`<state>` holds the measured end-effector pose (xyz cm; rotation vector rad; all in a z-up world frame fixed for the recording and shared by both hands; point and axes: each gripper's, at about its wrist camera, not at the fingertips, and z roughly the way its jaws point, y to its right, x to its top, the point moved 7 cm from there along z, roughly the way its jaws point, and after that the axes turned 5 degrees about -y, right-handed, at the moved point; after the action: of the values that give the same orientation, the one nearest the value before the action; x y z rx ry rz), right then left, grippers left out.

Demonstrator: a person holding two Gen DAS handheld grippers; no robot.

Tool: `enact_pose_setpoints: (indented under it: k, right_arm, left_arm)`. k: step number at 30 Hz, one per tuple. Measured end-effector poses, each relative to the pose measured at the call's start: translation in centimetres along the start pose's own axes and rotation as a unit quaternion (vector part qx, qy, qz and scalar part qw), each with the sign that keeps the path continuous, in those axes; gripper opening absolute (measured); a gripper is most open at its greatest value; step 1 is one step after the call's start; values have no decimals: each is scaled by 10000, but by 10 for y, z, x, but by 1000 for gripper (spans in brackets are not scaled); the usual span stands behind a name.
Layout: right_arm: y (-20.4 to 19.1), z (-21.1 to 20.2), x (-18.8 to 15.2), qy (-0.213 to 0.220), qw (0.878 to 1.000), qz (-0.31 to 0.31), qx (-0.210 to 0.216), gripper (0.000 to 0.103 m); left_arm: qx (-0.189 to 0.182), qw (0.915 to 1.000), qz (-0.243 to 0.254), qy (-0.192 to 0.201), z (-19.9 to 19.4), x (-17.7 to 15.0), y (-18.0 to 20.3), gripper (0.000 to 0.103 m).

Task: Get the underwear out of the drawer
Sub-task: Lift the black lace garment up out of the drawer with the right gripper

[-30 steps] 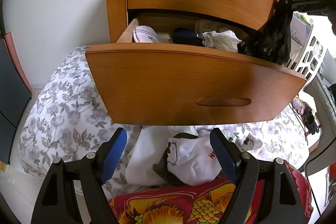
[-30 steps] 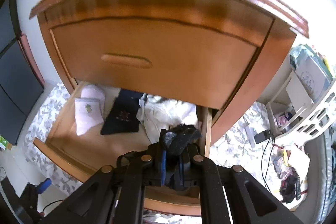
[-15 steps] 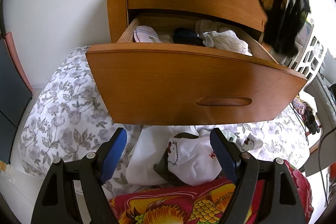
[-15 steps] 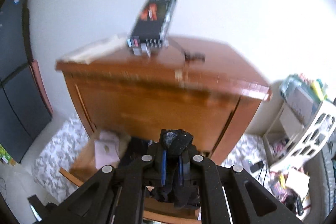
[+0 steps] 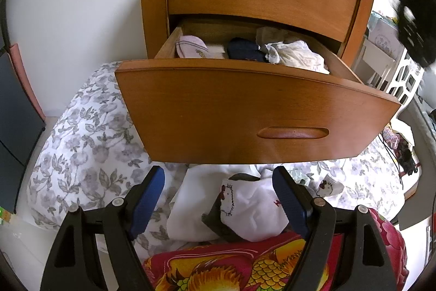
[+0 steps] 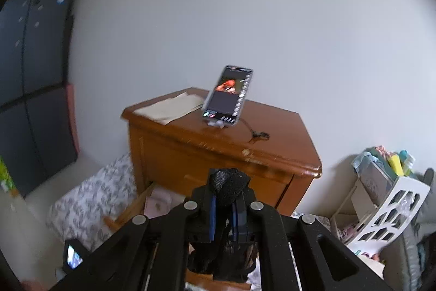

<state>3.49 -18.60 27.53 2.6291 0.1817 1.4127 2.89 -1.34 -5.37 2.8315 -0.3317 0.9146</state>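
The lower drawer (image 5: 245,111) of a wooden dresser (image 6: 218,154) is pulled out; inside lie a pink folded piece (image 5: 190,47), a dark navy piece (image 5: 245,51) and crumpled white cloth (image 5: 297,53). My right gripper (image 6: 224,206) is shut on black lace underwear (image 6: 229,182), held high above the dresser top; the same black underwear (image 5: 411,26) hangs at the upper right edge of the left wrist view. My left gripper (image 5: 220,187) stands open below the drawer front, over a pile of white garments (image 5: 245,203) on the bed.
A phone (image 6: 229,97) on a stand and a sheet of paper (image 6: 171,107) sit on the dresser top. A white rack (image 6: 387,209) with items stands to the right. Floral bedding (image 5: 90,138) and a red patterned cloth (image 5: 245,266) lie below the drawer.
My right gripper has risen with the black underwear from the drawer's right end to above the dresser top. The left gripper has stayed put.
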Motion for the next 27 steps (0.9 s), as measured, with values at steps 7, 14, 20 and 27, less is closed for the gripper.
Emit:
enact_pose_setpoints:
  k: [7, 14, 20, 27]
  right_arm:
    - [-39, -3, -49, -542, 9968, -481, 343, 9]
    - [-57, 36, -102, -1313, 9877, -544, 654, 9]
    - [-66, 86, -154, -2008, 9752, -444, 820, 9]
    - [-76, 133, -210, -2591, 9619, -371, 796, 9]
  left_arm:
    - [43, 10000, -18, 20, -1, 0, -2, 82]
    - [57, 10000, -52, 24, -1, 0, -3, 82]
    - [63, 10000, -49, 23, -1, 0, -3, 82]
    - [57, 10000, -59, 22, 0, 0, -2, 82]
